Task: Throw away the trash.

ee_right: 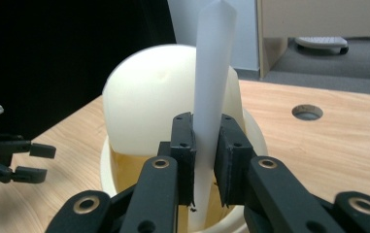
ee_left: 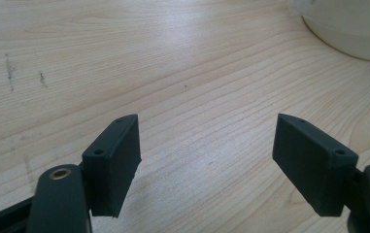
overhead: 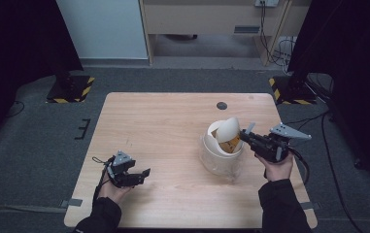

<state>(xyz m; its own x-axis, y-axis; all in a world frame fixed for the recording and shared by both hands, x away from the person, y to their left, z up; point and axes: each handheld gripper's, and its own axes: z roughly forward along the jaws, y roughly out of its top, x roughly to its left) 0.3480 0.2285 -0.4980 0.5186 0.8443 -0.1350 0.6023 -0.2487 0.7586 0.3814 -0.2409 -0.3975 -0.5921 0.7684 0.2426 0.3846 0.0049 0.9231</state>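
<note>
Right tool (ee_right: 204,160) clamps white sheet (ee_right: 211,87) over tub (overhead: 221,153) — left tool (ee_left: 207,165) gapes.

The bench (overhead: 173,145) was pale wood with a fine streaked grain and a dark round hole (overhead: 222,105) toward 12 o'clock. The tub (overhead: 220,158) was cream-white, amber-yellow inside, and the thin sheet (ee_right: 211,97) rising from it was translucent white. Both grippers, left (overhead: 141,175) and right (overhead: 246,133), were matte black with brass-coloured rivets and grey plates. The floor (overhead: 37,141) was grey carpet; the stand bases (overhead: 71,90) carried yellow-and-black stripes.
</note>
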